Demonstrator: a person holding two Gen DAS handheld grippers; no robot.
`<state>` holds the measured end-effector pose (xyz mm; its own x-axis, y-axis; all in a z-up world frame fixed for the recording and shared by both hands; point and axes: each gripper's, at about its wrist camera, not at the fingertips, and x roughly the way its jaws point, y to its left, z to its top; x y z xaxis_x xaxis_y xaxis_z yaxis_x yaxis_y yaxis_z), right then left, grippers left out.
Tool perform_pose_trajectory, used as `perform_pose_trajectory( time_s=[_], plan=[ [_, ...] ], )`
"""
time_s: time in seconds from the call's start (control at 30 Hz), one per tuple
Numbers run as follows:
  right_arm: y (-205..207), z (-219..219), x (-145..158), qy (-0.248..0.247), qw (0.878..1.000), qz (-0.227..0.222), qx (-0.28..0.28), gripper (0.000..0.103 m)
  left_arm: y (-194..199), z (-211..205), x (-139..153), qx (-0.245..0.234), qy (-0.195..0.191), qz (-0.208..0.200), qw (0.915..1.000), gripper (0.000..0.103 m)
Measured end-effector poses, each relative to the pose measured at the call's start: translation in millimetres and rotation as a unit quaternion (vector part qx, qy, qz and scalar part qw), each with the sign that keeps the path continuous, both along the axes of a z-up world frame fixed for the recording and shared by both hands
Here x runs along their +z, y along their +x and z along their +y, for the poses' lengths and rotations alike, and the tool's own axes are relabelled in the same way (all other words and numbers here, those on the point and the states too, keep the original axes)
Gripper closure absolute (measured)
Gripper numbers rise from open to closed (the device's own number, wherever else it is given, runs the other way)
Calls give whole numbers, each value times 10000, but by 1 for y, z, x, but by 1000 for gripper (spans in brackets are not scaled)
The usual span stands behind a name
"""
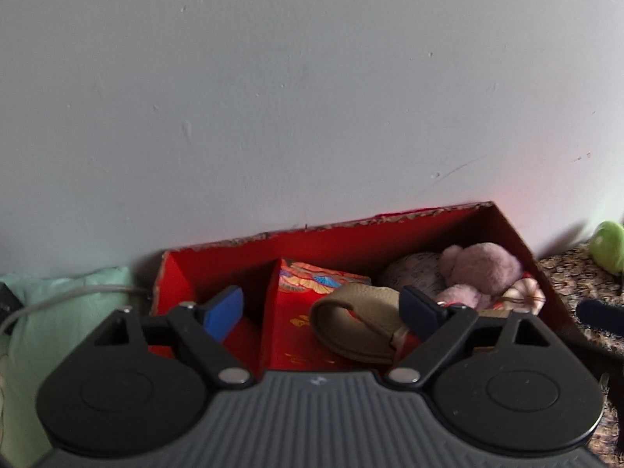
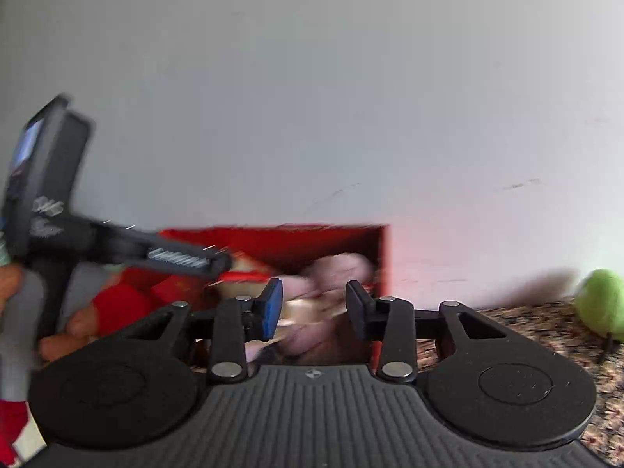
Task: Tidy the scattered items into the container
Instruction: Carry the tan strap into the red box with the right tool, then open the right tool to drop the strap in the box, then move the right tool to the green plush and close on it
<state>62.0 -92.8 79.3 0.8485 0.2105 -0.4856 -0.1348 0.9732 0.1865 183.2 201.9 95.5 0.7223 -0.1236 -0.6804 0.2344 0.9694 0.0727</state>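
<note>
The red box (image 1: 390, 234) stands open against a white wall. Inside lie a red packet with a colourful top (image 1: 312, 312), a tan leather strap pouch (image 1: 351, 327), a pink plush toy (image 1: 479, 269) and a small striped round thing (image 1: 524, 292). My left gripper (image 1: 321, 312) hangs open over the box, its fingers wide apart, and the tan pouch lies below, close to the right finger. My right gripper (image 2: 316, 308) is open with nothing between its fingers, in front of the box (image 2: 292, 241) and the blurred plush (image 2: 339, 273). A green round item (image 2: 600, 304) sits outside the box.
The green item (image 1: 608, 247) rests on a patterned brown cloth (image 1: 565, 273) right of the box. A mint cushion (image 1: 58, 331) and a grey cable (image 1: 58, 298) lie to the left. A hand holds the left gripper's body (image 2: 50, 195). A dark blurred object (image 1: 600, 318) sits at the right edge.
</note>
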Motion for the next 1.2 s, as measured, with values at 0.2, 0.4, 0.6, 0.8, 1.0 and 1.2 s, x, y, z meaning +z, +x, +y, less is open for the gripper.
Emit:
perform_pose_trajectory(
  time_s=[0.2, 0.4, 0.6, 0.8, 1.0, 1.2],
  plan=[
    [10, 14, -7, 36, 9995, 49, 298, 81, 12, -6, -13, 142, 30, -59, 9999, 10],
    [-20, -1, 18, 74, 9999, -95, 103, 77, 1, -9, -1, 206, 61, -218, 9995, 16],
    [-50, -47, 27, -395, 9964, -543, -517, 51, -46, -18, 34, 337, 40, -985, 9946, 4],
    [-63, -101, 20, -1250, 9876, -271, -908, 34, -73, -66, 53, -69, -20, -976, 9952, 1],
    [-54, -175, 19, -1517, 9772, 662, -1329, 32, -90, -132, 49, -916, -345, -798, 9920, 0],
    [-17, -262, -2, -960, 9706, 1469, -1647, 31, -97, -208, 20, -1559, -173, -579, 9859, 0]
  ],
)
